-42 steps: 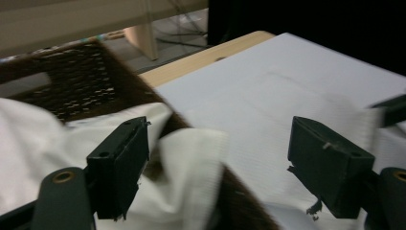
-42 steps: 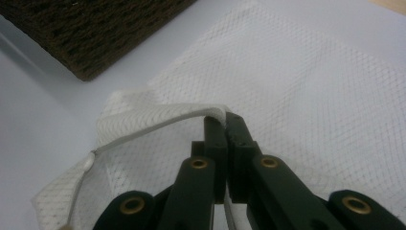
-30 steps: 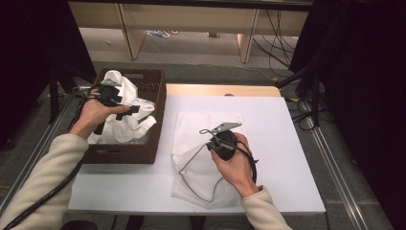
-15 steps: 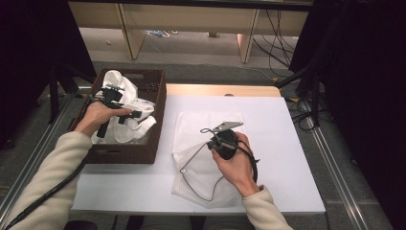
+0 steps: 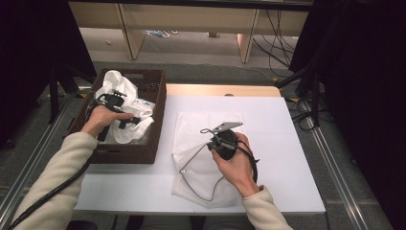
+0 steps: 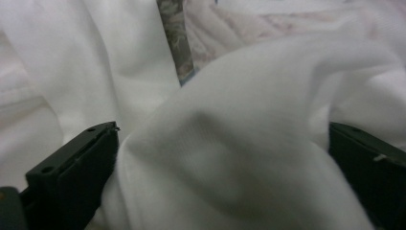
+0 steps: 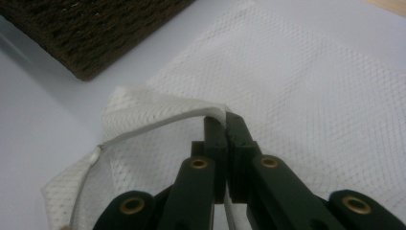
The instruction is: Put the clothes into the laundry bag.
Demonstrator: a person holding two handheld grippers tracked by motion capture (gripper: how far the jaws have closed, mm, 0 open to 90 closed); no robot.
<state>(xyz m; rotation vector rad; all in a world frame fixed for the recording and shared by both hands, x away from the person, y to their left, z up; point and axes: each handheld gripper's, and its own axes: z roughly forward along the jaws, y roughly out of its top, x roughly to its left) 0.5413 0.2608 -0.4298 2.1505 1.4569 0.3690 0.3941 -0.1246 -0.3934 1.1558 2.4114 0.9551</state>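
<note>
1. Step in hand, as I judge it: take 1 white garment (image 5: pixel 125 108) out of the wicker basket (image 5: pixel 155 115) with my left gripper (image 5: pixel 125 120), while my right gripper (image 7: pixel 224 125) holds the mesh laundry bag (image 5: pixel 206 143) open by its rim.
2. Left gripper: jaws stand wide, 1 on each side of a thick fold of the white cloth (image 6: pixel 249 158). The fold bulges up between them; pads not pressing yet.
3. To do it well: sink a little deeper so the pads meet cloth on both faces, then close on this 1 ridge alone. Other folds lie just beside it, so a shallow bite may drag 2 pieces, or slip.
4. Right gripper: jaws shut tight on the bag's corded rim (image 7: pixel 158 125), lifting that edge off the white table (image 5: pixel 287 158). Keep it raised, so the mouth gapes toward the basket.
5. Layout: basket at my left with the garment piled inside; bag flat on the table just beside the basket's right wall.
</note>
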